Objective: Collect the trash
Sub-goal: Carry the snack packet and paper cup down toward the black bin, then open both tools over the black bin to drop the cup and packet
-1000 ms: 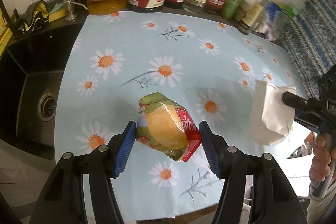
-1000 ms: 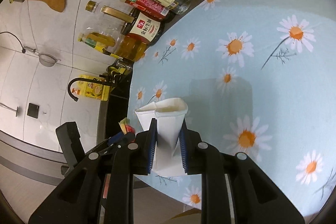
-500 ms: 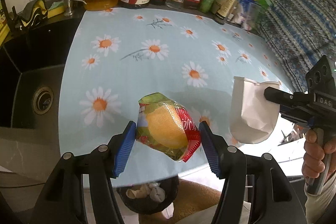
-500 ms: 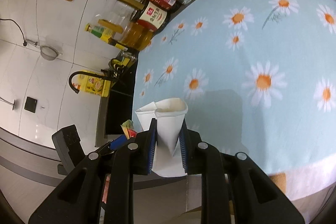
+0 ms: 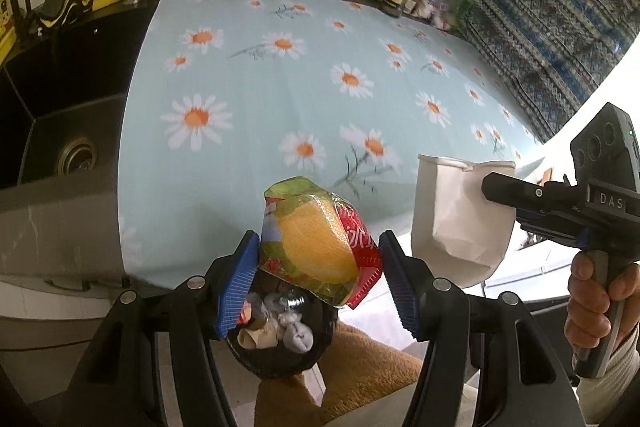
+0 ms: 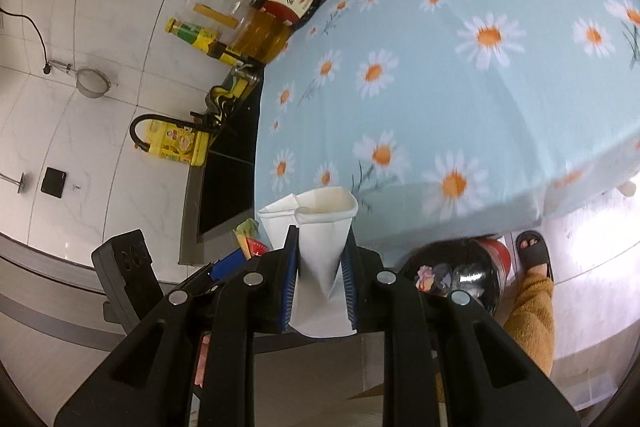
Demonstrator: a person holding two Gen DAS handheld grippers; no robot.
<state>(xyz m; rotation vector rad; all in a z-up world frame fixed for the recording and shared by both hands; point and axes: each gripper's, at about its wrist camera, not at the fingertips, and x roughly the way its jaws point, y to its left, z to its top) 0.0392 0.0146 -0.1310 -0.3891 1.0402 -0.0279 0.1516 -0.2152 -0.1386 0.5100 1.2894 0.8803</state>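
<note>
On the far left of my left camera the dark sink (image 5: 60, 131) sits further back than it did a second ago, and the daisy-print tabletop (image 5: 280, 87) has slid away from me, so its near edge now crosses the middle of the view. My left gripper (image 5: 318, 265) has its fingers (image 5: 240, 279) clamped on the crumpled snack wrapper (image 5: 320, 247), the same grip as before, blue pads pressing both sides. A second ago the wrapper hung over the cloth; now it hangs past the tabletop edge, right above the black trash bin (image 5: 280, 339) on the floor, which was out of sight then. Wadded scraps lie inside the bin. A tan fuzzy trouser leg (image 5: 360, 367) shows just beside it.

Further right, my right gripper (image 6: 320, 267) holds the white paper bag (image 6: 316, 247) with its fingers (image 6: 290, 279) squeezed nearly together on the folded lower part, the open mouth up. That grip has not changed either. In the left camera the bag (image 5: 460, 215) has come down off the cloth and hangs beyond the tabletop edge, with a hand (image 5: 596, 299) on the handle at the far right. From the right camera the bin (image 6: 452, 275) and a slippered foot (image 6: 534, 253) have come into view below the edge.
</note>
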